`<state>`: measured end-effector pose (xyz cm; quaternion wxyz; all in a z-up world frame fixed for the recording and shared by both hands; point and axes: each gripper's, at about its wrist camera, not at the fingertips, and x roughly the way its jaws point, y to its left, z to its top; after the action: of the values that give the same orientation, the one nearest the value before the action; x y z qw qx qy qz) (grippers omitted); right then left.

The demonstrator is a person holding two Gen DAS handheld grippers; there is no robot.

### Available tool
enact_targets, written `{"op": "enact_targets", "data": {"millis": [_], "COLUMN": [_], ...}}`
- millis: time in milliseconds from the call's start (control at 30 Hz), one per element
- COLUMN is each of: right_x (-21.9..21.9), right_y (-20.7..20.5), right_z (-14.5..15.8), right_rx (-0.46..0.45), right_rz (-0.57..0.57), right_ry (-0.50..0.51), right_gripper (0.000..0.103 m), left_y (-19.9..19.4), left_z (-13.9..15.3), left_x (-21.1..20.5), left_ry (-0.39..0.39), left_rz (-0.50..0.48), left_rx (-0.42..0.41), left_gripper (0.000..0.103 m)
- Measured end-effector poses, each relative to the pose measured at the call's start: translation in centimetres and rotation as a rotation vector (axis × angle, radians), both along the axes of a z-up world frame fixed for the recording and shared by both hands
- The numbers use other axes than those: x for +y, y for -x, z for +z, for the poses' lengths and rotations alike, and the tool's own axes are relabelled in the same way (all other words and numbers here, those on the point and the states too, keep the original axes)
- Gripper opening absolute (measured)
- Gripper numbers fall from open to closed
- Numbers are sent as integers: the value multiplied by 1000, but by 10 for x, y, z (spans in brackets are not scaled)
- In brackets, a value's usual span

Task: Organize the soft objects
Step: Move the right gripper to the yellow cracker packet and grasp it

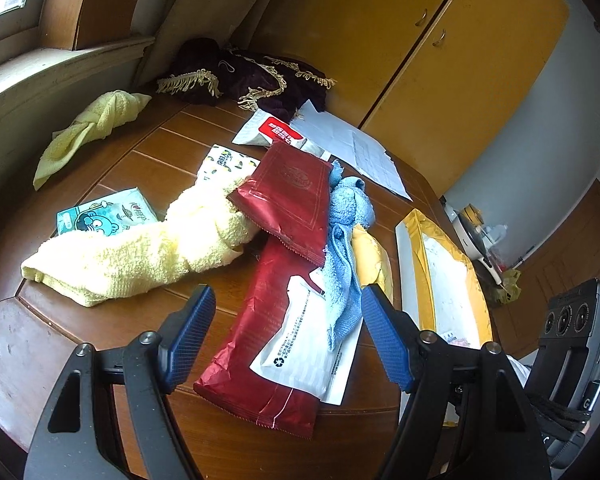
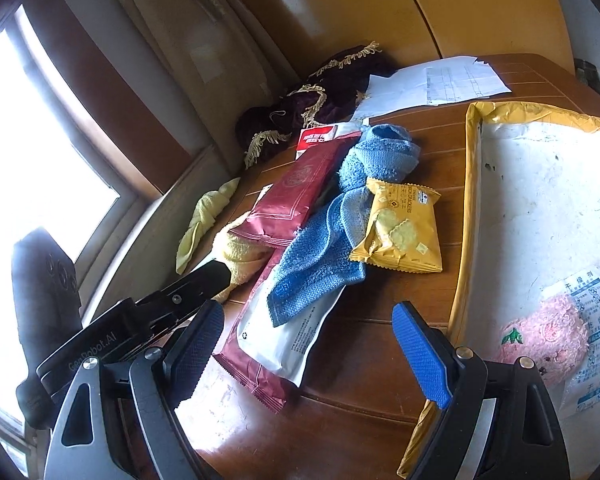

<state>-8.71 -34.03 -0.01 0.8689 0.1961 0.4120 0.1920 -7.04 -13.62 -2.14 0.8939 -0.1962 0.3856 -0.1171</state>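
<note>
Our left gripper [image 1: 286, 334] hangs over the wooden table [image 1: 148, 152] with its blue pads spread wide and nothing between them; our right gripper [image 2: 308, 350] is likewise wide open and empty. Both tilt forward and down toward the clutter.

Only the left wrist view shows the big yellow towel [image 1: 140, 252] at 9 o'clock from the pile, long axis running from 8 toward 2 o'clock, its far end tucked under the upper red packet [image 1: 290, 196]. That view also shows the cartoon tissue pack [image 1: 106, 216] just beyond it. Only the right wrist view shows the yellow cracker bag [image 2: 400, 232] clearly, and a pink fluffy item [image 2: 548, 336] lying in the white tray [image 2: 540, 184] at 3 o'clock; what exactly it is, we cannot tell.

Both views catch the blue towel [image 2: 320, 248]: bunched at its far end, it trails toward us along a 12-to-6 axis, draped over the white pouch [image 2: 296, 340] and the lower red packet [image 1: 256, 364], touching the cracker bag. A smaller yellow cloth [image 1: 88, 128] lies well apart at 10 o'clock, a dark fringed cloth [image 1: 252, 76] at 12
</note>
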Motion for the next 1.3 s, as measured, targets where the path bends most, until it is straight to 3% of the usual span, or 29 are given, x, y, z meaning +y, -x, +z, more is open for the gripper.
{"op": "enact_targets", "data": {"millis": [333,700,1300], "right_x": [3,4,-2], "right_y": [0,2,8], "right_z": [-2,-3,0], "right_rx": [7,16,13], "right_rz": [1,-24,-40], "right_ry": [10,65,54], "right_gripper": [88,80,81], "left_y": [0,2,4], "left_z": [-1,-2,6], "left_x": [-1,-1,12], "left_ry": [5,12,44], "left_rz": [-3,-7,12], "left_rx": [5,11,-25], "left_gripper": [75,75,75]}}
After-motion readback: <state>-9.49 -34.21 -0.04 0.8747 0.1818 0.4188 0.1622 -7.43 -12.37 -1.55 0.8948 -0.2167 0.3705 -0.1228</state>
